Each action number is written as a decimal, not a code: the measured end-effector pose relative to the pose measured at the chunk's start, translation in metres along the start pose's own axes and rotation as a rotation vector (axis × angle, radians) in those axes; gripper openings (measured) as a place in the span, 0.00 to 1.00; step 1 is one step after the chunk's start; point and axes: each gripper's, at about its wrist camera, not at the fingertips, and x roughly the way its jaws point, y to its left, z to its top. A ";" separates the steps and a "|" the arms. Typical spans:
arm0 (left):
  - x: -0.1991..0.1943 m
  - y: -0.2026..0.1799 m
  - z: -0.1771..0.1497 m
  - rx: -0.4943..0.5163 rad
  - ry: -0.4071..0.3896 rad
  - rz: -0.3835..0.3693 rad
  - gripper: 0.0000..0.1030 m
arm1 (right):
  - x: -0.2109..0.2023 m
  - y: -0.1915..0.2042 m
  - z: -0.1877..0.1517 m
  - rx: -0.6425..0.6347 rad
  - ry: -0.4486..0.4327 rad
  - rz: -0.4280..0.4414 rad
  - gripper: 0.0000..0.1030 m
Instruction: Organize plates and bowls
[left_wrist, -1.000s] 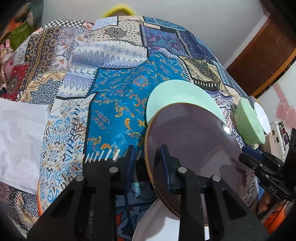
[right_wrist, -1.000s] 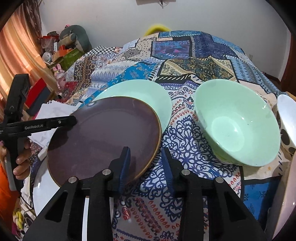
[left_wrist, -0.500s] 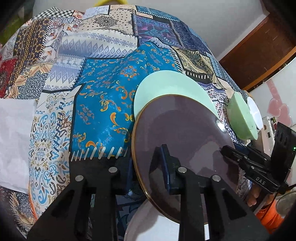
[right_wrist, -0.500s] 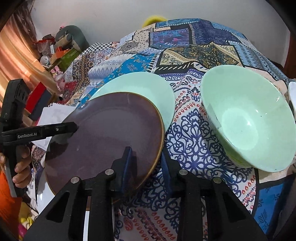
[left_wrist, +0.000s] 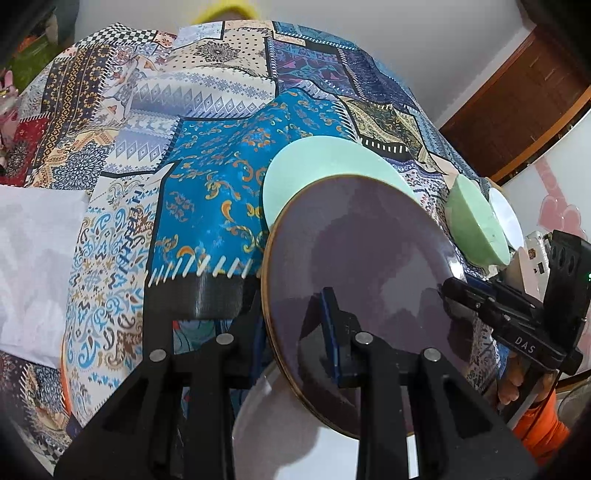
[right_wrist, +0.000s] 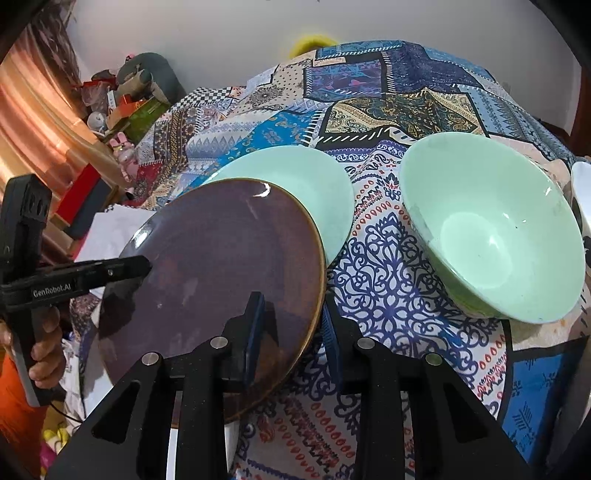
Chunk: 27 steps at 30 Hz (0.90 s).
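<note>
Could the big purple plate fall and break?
It might. Both the left gripper and right gripper pinch the purple plate only at its rim, and it tilts, so it could slip. It hangs over the mint plate and a white plate; a drop could chip them. The green bowl sits close by too.

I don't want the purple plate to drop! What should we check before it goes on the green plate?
1. Left gripper straddles the purple plate rim: ok.
2. Right gripper straddles the opposite rim: ok.
3. Grip tightness: cannot tell.
4. Green plate bare on top: ok.
5. Green bowl apart from the plates: ok.
6. White plate below out of the way: cannot tell.
</note>
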 end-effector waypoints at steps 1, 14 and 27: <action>-0.003 -0.002 -0.003 0.003 -0.004 0.000 0.27 | -0.002 0.000 -0.001 0.002 -0.006 0.001 0.27; -0.031 -0.036 -0.025 0.034 -0.045 0.013 0.27 | -0.033 -0.005 -0.008 0.007 -0.045 0.020 0.27; -0.060 -0.073 -0.047 0.055 -0.087 0.016 0.26 | -0.071 -0.009 -0.020 -0.017 -0.077 0.030 0.27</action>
